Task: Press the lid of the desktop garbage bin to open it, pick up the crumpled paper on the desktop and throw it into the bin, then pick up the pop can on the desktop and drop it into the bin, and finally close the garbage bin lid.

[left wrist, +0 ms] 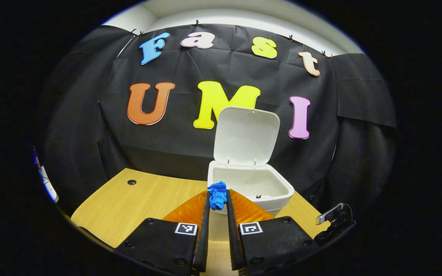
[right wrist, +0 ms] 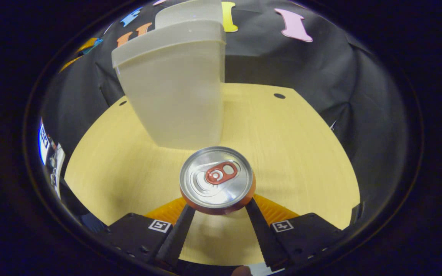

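The white bin [left wrist: 279,188] stands on the wooden table [left wrist: 129,207] with its lid [left wrist: 246,136] tipped up and the inside showing bare. My left gripper [left wrist: 218,196] is shut on a blue crumpled paper [left wrist: 217,194], held just before the bin's near rim. In the right gripper view the pop can [right wrist: 216,178] stands upright, seen from above, its silver top and red tab facing me. My right gripper [right wrist: 220,204] has a finger pressed on each side of the can. The bin's side wall [right wrist: 175,96] rises just behind the can.
Bare wooden table [right wrist: 290,153] stretches to the right of the can and bin. A small round hole [left wrist: 131,182] marks the far left of the tabletop. A dark device with a metal clip [left wrist: 334,216] sits at the lower right in the left gripper view.
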The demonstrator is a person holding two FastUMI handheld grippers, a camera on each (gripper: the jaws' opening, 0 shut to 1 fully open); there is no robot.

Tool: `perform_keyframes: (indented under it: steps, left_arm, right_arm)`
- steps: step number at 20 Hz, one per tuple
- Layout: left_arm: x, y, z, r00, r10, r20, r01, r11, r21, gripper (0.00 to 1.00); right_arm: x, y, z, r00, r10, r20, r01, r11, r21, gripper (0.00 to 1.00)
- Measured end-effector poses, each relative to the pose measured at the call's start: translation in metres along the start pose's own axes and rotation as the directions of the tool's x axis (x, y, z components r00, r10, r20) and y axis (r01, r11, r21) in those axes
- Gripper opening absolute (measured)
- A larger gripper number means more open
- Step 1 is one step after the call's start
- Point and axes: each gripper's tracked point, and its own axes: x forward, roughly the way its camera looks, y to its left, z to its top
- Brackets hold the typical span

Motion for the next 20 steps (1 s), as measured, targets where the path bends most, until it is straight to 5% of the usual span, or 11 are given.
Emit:
perform_keyframes:
  steps: [7, 13, 14, 15, 16, 17, 18, 20]
  left_arm:
    - [0.065, -0.034, 0.038, 0.997, -0.049, 0.052, 0.050, 0.998, -0.023, 0.26]
    - [0.099, -0.045, 0.028, 0.998, -0.067, 0.007, 0.067, 0.998, 0.009, 0.31]
    - [0.101, -0.047, 0.025, 0.997, -0.079, -0.003, 0.079, 0.997, 0.005, 0.41]
    - [0.105, -0.049, 0.022, 0.997, -0.080, -0.016, 0.080, 0.997, 0.010, 0.37]
    - [0.106, -0.048, 0.018, 0.996, -0.080, -0.030, 0.081, 0.997, 0.020, 0.58]
    - [0.104, -0.045, 0.016, 0.997, -0.067, -0.035, 0.068, 0.997, 0.028, 0.54]
    - [0.106, -0.044, 0.017, 0.997, -0.062, -0.035, 0.063, 0.997, 0.032, 1.00]
    - [0.101, -0.038, 0.020, 0.998, -0.054, -0.033, 0.055, 0.998, 0.035, 0.98]
  right_arm:
    - [-0.069, -0.041, 0.070, 0.992, -0.045, 0.118, 0.040, 0.998, 0.042, 0.80]
    - [-0.101, -0.055, 0.112, 0.983, -0.036, 0.182, 0.017, 0.995, 0.103, 0.80]
    - [-0.104, -0.054, 0.116, 0.982, -0.033, 0.185, 0.014, 0.995, 0.103, 0.80]
    - [-0.106, -0.054, 0.118, 0.981, -0.032, 0.191, 0.013, 0.995, 0.099, 0.80]
    - [-0.108, -0.054, 0.122, 0.980, -0.031, 0.197, 0.013, 0.996, 0.092, 0.80]
    - [-0.110, -0.052, 0.126, 0.978, -0.032, 0.208, 0.014, 0.996, 0.085, 0.80]
    - [-0.113, -0.051, 0.130, 0.976, -0.035, 0.213, 0.019, 0.997, 0.076, 0.80]
    - [-0.115, -0.046, 0.141, 0.974, -0.021, 0.226, 0.009, 0.998, 0.055, 0.80]
